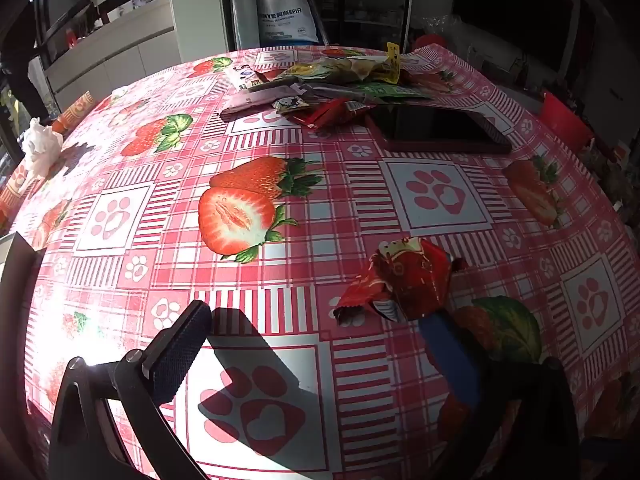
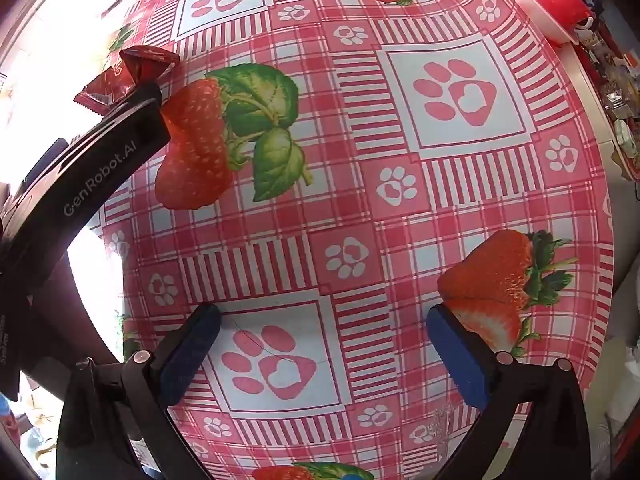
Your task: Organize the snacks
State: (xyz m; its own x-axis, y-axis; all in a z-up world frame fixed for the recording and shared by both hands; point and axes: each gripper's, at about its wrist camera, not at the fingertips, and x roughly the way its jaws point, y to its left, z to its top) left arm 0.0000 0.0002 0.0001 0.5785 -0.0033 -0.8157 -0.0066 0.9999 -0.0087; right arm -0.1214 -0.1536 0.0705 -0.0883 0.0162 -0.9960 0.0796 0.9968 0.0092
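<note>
**Visitor:** Two grippers over the table, is that right? Where does each one sit?

**Onlooker:** Yes. Both hang above a table [image 1: 436, 196] covered in a pink checked cloth printed with strawberries and paw prints. The left gripper [image 1: 320, 328] has its jaws spread wide. A crumpled red snack packet [image 1: 404, 280] sits at the tip of its right-hand finger [image 1: 448, 352], seemingly touching it, not between the two. I cannot tell whether it clings to that finger or rests on the cloth.

**Visitor:** And the right gripper?

**Onlooker:** The right gripper [image 2: 324, 324] is also spread wide, with nothing between its blue pads, only bare cloth. From its camera the same packet [image 2: 128, 72] shows far off to its left, beyond the left gripper's black body.

**Visitor:** So which hand is nearer the packet?

**Onlooker:** The left, clearly. The packet lies to the right of the gap in its jaws, its long side running roughly across, from lower left to upper right. I judge the left gripper would need to shift right to bring the packet between its fingers.

**Visitor:** Where are the other snacks?

**Onlooker:** A pile of mixed packets [image 1: 324, 88] lies at the far side of the table, just beside a dark flat tray [image 1: 436, 126].
</note>
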